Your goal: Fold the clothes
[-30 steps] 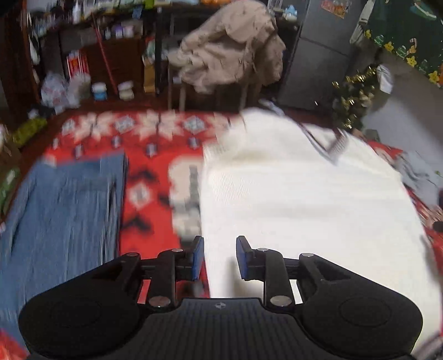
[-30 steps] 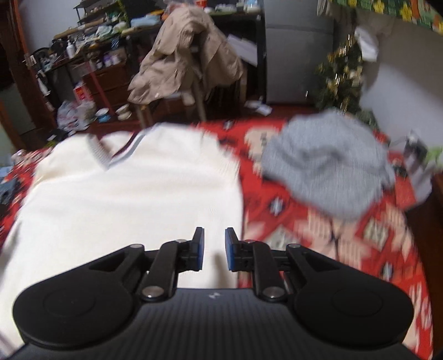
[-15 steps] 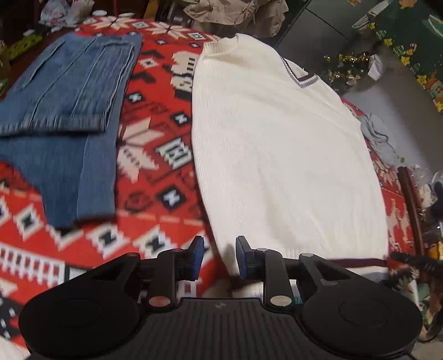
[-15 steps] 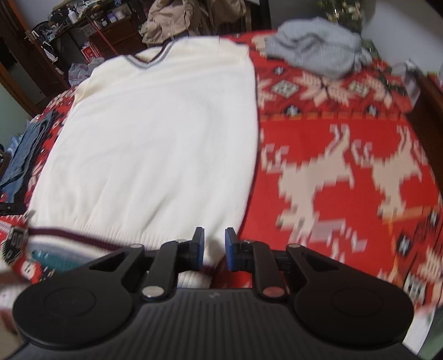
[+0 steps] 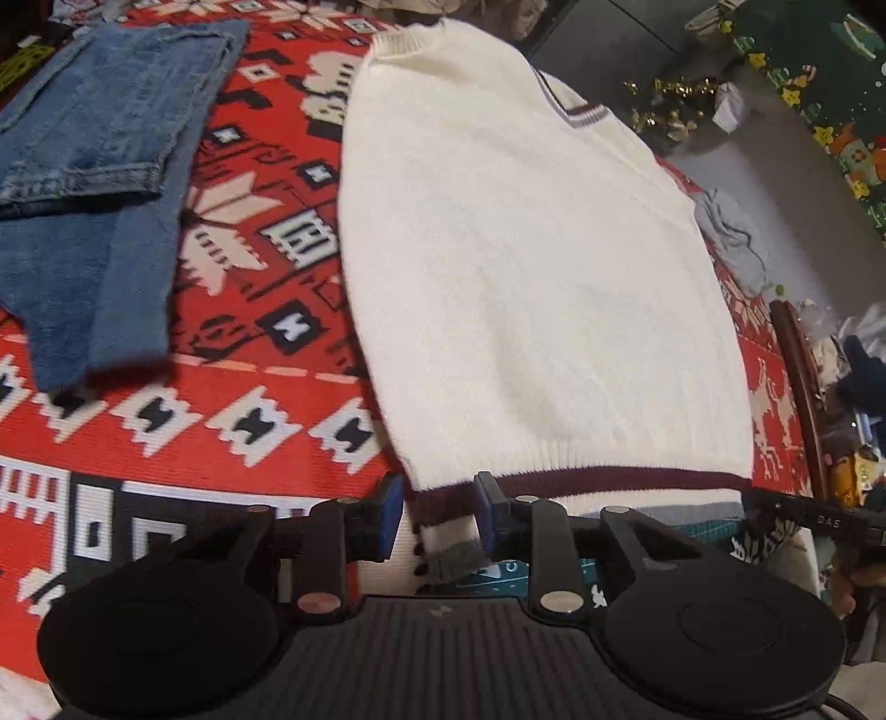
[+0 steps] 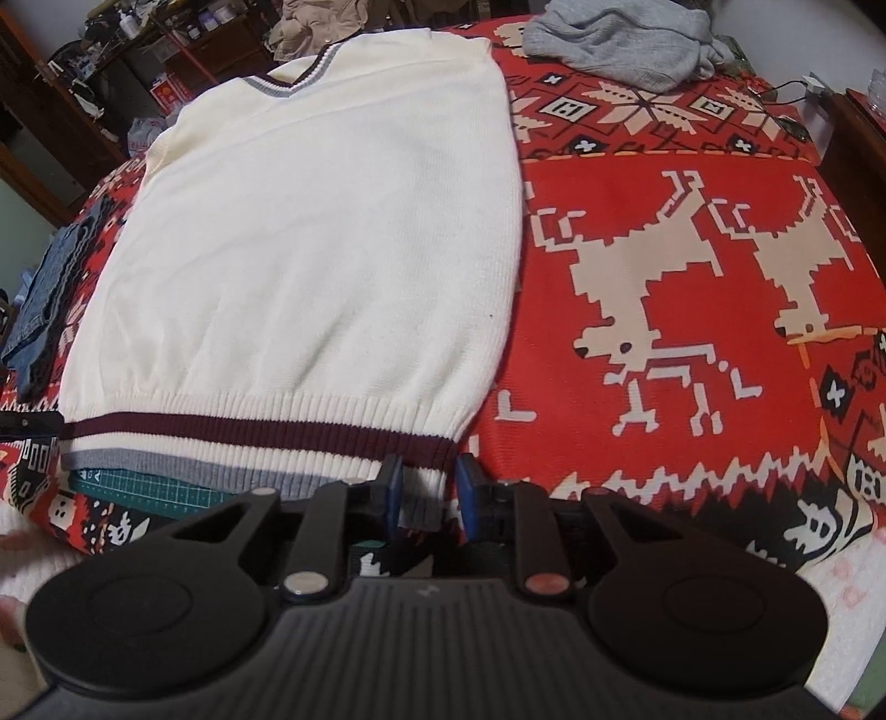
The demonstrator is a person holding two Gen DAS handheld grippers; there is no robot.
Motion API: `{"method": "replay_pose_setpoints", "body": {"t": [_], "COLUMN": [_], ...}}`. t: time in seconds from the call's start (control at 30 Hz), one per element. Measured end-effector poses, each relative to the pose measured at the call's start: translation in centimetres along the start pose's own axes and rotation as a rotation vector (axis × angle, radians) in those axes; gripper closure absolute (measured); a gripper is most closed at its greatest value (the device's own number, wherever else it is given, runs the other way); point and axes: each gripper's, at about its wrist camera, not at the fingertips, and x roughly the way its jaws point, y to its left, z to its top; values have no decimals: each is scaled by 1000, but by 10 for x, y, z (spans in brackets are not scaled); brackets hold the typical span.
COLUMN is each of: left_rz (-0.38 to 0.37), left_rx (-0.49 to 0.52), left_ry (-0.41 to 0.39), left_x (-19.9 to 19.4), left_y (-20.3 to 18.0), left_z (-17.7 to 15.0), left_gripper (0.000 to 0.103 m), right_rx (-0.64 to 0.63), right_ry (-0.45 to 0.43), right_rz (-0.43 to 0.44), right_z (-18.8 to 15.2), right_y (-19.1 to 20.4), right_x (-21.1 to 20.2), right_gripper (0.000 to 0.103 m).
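The sweater (image 5: 531, 266) lies flat on a red patterned blanket (image 6: 692, 266), front side up, with the neck far from the cameras and the hem near them. It is cream white knit. The V-neck (image 6: 288, 86) has a dark red stripe and a grey stripe. The ribbed hem (image 6: 249, 437) shows a dark red band, then a white band, then a grey edge. The body looks smooth, with almost no wrinkles. No sleeves can be seen at the sides. Under the hem a green cutting mat (image 6: 138, 484) shows a little.

The left gripper (image 5: 440, 512) is at the left corner of the hem. Its blue pads (image 5: 393, 507) stand apart, and the corner of the hem is between them. One pad seems to touch the cloth, the other is clear of it, so it does not clamp.

The right gripper (image 6: 426, 487) is at the right corner of the hem. Its jaws have just been opening; the corner is between them, and whether the pads touch the cloth I cannot tell.

Folded jeans (image 5: 94, 166) lie on the blanket to the left of the sweater, apart from it. A grey garment (image 6: 614, 39) lies at the far right of the blanket.
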Motion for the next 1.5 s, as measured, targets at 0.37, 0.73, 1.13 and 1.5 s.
{"method": "replay_pose_setpoints", "body": {"t": [0.37, 0.73, 1.13, 1.5], "left_rz": [72, 146, 168, 205], "left_rx": [78, 74, 71, 192], "left_ry": [-41, 98, 82, -166], "left_x": [-17, -24, -34, -57], "left_y": [-18, -1, 9, -4], "left_z": [-5, -38, -44, 39], "left_gripper": [97, 97, 85, 69], "right_rx": [-74, -67, -49, -136], "right_ry": [2, 112, 124, -88], "right_rz": [-17, -8, -22, -23], "right_z": [4, -25, -31, 55], "right_y": [9, 3, -3, -15], "right_x": [-6, -31, -31, -64], "right_gripper": [99, 99, 86, 85]}}
